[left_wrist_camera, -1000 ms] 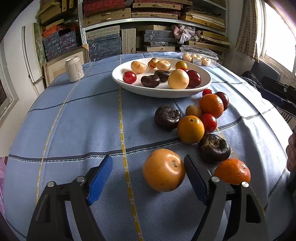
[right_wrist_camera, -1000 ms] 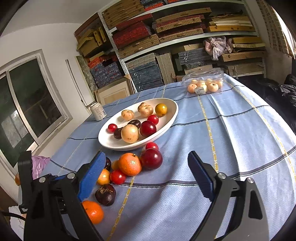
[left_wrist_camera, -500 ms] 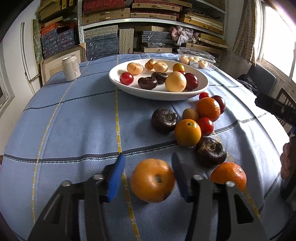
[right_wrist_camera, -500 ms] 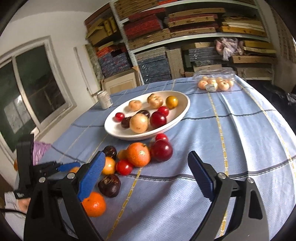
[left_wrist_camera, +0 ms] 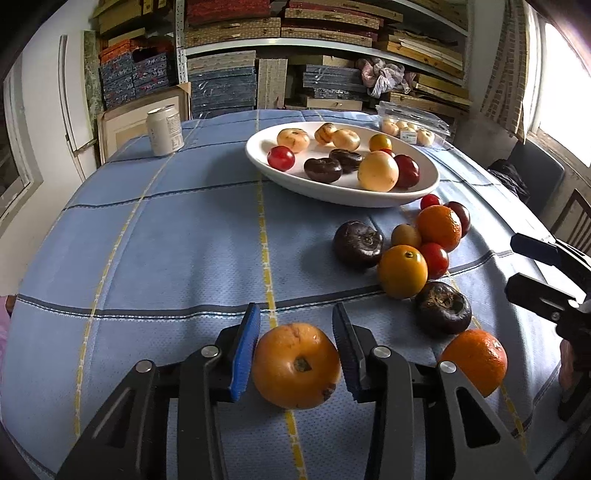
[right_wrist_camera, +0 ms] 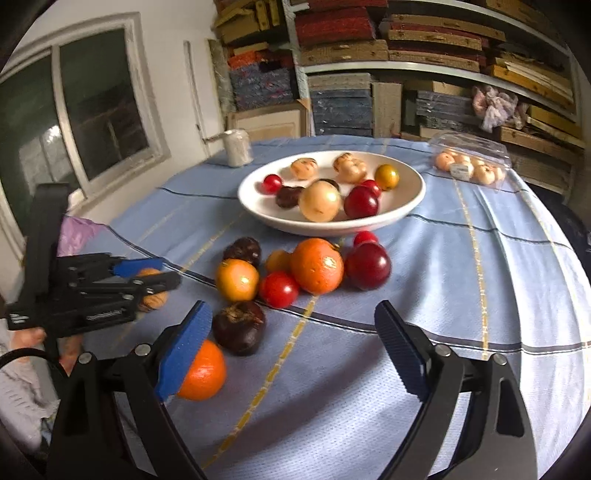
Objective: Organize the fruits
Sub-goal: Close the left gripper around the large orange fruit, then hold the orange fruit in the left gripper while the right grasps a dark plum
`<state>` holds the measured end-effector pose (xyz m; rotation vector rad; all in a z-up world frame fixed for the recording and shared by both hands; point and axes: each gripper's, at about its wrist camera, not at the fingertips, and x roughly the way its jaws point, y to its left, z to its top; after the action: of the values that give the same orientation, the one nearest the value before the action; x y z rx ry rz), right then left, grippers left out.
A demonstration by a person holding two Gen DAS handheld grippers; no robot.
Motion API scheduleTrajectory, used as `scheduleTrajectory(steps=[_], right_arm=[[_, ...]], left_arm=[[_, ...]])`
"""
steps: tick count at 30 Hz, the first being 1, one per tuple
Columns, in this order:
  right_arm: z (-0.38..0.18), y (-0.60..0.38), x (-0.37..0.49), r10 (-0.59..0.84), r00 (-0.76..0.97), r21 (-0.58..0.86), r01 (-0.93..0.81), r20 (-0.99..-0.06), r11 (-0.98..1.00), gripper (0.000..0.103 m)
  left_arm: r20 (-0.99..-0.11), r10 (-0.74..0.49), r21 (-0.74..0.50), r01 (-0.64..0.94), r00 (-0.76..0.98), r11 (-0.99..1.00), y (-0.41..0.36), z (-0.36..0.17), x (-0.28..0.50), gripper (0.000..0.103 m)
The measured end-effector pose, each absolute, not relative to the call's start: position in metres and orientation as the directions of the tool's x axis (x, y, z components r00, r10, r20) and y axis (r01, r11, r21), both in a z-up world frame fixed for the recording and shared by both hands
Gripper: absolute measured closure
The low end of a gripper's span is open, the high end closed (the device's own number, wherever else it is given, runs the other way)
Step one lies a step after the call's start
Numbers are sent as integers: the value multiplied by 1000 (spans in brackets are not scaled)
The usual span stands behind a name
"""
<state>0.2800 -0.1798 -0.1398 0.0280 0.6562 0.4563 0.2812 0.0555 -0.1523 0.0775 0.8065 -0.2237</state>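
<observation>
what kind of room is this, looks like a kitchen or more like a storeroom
More likely a storeroom or workshop used as a dining corner: metal shelves stacked with flat wooden and cloth-covered boxes, a round table under a blue checked tablecloth, and a white oval bowl of fruit.

A home storeroom: shelves (left_wrist_camera: 325,33) of stacked boxes behind a cloth-covered dining table (left_wrist_camera: 166,229).

My tongs' pads (left_wrist_camera: 246,350) are blue on black arms. The fruit (left_wrist_camera: 295,365) between them is orange. The cloth (left_wrist_camera: 166,240) is pale blue with yellow and dark stripes; the bowl (left_wrist_camera: 332,190) white.
</observation>
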Motion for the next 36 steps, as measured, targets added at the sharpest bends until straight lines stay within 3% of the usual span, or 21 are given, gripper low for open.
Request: scheduleTrajectory(steps=[5,13,18,20,29,36], right_arm=[[-150,-182,292,383,664,180,-355,-642,917,18],[-148,-152,273,516,582,178,-538,-628,824,21],[-149,-163,285,421,642,154,-430,-641,890,21],[-154,-165,290,404,630,161,-407,-664,899,26],[-157,-131,292,388,605,78,-473,-695,878,35],[-161,-135,314,427,539,161,-470,-726,868,37]], left_arm=[[-724,-159,2,233,671,973,53,-153,280,62],[-730,-167,-11,234,662,972,54,-154,282,60],[-732,-171,-16,235,659,972,53,-155,282,60],[-733,-171,-14,236,659,972,52,-155,282,60],[-735,-174,-18,237,656,971,54,-155,282,60],[-750,-164,-4,244,641,970,51,-159,282,58]])
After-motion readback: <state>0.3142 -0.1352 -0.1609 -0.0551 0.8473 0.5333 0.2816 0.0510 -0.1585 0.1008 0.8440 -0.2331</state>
